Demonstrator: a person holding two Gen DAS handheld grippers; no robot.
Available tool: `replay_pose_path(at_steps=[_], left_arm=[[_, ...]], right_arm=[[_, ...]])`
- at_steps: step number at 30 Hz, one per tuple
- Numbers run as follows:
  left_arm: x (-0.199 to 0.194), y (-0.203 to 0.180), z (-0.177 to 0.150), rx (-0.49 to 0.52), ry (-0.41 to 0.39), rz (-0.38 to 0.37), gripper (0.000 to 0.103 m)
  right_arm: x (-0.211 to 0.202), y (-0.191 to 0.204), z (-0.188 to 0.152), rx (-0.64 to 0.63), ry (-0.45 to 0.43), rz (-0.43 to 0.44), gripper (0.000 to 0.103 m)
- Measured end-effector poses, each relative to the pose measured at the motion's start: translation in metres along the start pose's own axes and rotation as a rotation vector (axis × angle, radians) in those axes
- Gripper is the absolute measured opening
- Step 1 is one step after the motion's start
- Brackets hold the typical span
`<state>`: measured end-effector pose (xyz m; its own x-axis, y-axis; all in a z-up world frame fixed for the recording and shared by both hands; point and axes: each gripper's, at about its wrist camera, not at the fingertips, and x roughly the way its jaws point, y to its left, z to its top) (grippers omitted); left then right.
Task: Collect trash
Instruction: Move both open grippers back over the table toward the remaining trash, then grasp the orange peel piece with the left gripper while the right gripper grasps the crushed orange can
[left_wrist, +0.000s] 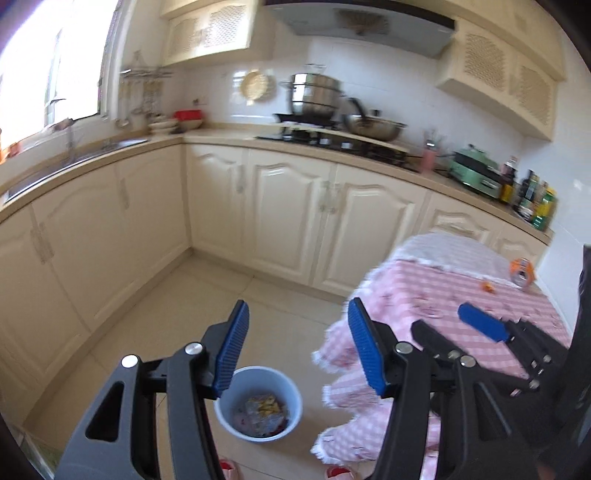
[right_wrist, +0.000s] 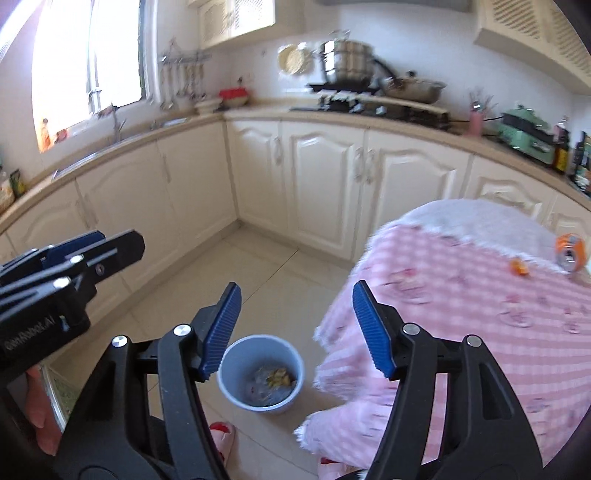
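A pale blue trash bin (left_wrist: 258, 402) stands on the floor by the table, with wrappers and scraps inside; it also shows in the right wrist view (right_wrist: 260, 373). A crushed orange can (left_wrist: 521, 272) lies at the far right of the pink checked tablecloth (left_wrist: 436, 295), with a small orange scrap (left_wrist: 488, 286) beside it. The can (right_wrist: 570, 253) and the scrap (right_wrist: 519, 266) also show in the right wrist view. My left gripper (left_wrist: 295, 349) is open and empty, above the bin. My right gripper (right_wrist: 295, 332) is open and empty, above the bin and the table's left edge.
Cream cabinets (left_wrist: 288, 199) and a counter run along the back and left. A stove with pots (left_wrist: 332, 114), a green appliance (left_wrist: 476, 170) and bottles (left_wrist: 535, 199) sit on it. The person's feet in red slippers (right_wrist: 223, 439) are near the bin.
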<state>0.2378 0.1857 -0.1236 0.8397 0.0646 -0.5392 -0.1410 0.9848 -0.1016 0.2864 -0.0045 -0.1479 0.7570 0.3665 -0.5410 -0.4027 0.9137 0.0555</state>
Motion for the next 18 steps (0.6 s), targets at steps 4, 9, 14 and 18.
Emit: replay_pose_path(at_steps=[4, 9, 14, 18], left_arm=[[0.016, -0.056, 0.010, 0.069, 0.038, -0.090, 0.056], [0.050, -0.137, 0.012, 0.151, 0.126, -0.239, 0.056], [0.095, -0.217, 0.006, 0.240, 0.208, -0.357, 0.056], [0.132, -0.276, 0.002, 0.308, 0.240, -0.395, 0.056]], right_arm=[[-0.032, -0.069, 0.001, 0.076, -0.038, -0.089, 0.064], [-0.052, -0.157, -0.006, 0.171, -0.048, -0.211, 0.065], [-0.060, -0.237, -0.021, 0.270, -0.043, -0.312, 0.066], [-0.057, -0.283, -0.029, 0.318, -0.027, -0.359, 0.067]])
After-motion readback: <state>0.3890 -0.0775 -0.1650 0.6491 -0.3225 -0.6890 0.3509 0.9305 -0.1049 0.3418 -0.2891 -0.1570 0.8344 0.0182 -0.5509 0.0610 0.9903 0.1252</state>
